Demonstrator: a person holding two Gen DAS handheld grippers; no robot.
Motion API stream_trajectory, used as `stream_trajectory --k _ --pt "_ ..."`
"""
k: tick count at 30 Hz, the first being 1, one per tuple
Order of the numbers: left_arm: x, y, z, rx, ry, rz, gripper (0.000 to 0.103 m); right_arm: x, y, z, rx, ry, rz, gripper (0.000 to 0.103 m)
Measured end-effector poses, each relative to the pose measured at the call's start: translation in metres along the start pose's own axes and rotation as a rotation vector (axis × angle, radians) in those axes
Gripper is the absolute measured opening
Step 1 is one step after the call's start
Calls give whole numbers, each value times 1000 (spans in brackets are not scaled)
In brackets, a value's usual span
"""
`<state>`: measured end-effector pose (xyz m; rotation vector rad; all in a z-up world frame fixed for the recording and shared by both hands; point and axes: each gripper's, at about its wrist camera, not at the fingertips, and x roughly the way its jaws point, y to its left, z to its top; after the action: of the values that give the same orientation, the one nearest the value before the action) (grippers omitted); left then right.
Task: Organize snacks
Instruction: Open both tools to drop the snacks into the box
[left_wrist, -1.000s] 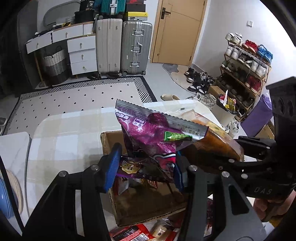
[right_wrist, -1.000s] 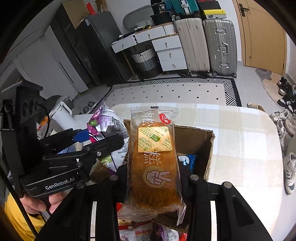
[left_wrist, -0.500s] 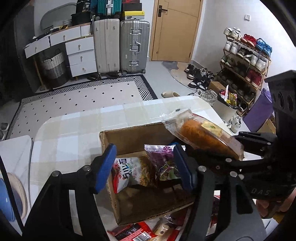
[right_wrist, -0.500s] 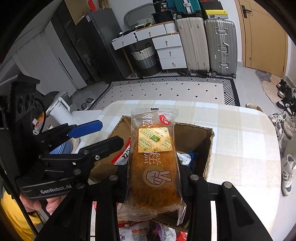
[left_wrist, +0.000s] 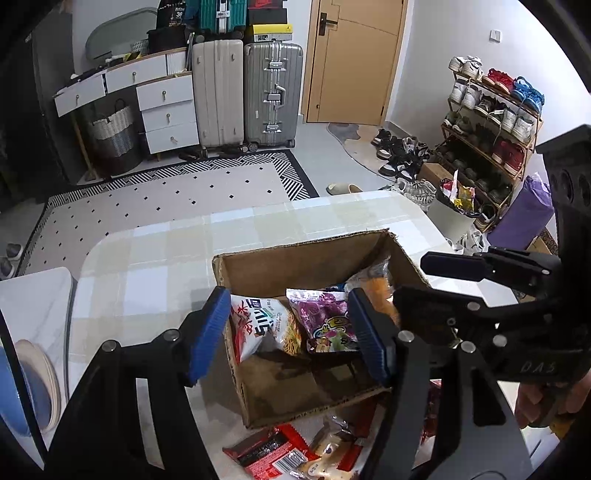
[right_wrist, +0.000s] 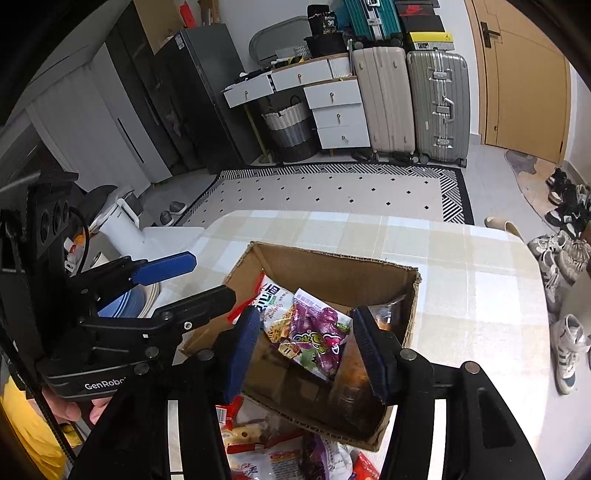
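An open cardboard box (left_wrist: 295, 251) (right_wrist: 332, 258) stands on the table. Inside lie a purple snack packet (left_wrist: 325, 321) (right_wrist: 317, 332), a white noodle-snack packet (left_wrist: 262, 325) (right_wrist: 273, 299) and an orange cake packet (left_wrist: 376, 291) (right_wrist: 345, 369) leaning on the right wall. My left gripper (left_wrist: 288, 334) (right_wrist: 192, 282) hovers over the box's left side. Its jaws are opening and nothing is between the pads. My right gripper (right_wrist: 304, 350) (left_wrist: 436, 280) hangs over the right side. Its jaws are opening too, and the cake packet has slipped free beside its right pad.
Several loose snack packets (left_wrist: 266, 450) (right_wrist: 258, 435) lie on the checked table (left_wrist: 166, 258) in front of the box. A stack of blue and white dishes (left_wrist: 22, 387) (right_wrist: 125, 302) sits at the left. A hand (left_wrist: 539, 406) (right_wrist: 66, 410) grips each tool's handle.
The left gripper opened and the purple packet fell into the box. Then the right gripper opened and the cake packet dropped in at the right wall. Neither hand has moved much.
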<state>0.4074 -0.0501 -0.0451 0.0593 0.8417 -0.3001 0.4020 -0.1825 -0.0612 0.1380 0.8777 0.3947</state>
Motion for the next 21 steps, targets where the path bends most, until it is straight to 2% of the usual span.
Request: stream_trajectory --k 3,8,10,12,13,15,18,21 --pt "-14 -1 -6 -15 -15 4 70 -14 4 -2 -1 -20 4 65" --pt "-47 -10 -15 -19 -51 0 75 -44 16 -7 -9 -51 1 67" --pt "-63 -14 -19 -14 -63 2 78 -62 23 -12 -19 -74 -3 76" --pt "-84 -17 -26 -10 -87 -2 78 -83 26 -22 -11 -127 -12 89" --pt "-91 -18 -28 -11 -97 -2 79 -97 28 -29 -8 -167 -15 91" --pt "-116 -20 -38 -18 -130 17 82 -116 35 -42 -10 -204 -15 92" --pt "-149 -21 -55 -29 -175 6 84 -146 44 -63 -16 -251 7 94" --pt "-182 -33 -78 15 -220 37 86 -176 55 -86 -28 -318 10 99"
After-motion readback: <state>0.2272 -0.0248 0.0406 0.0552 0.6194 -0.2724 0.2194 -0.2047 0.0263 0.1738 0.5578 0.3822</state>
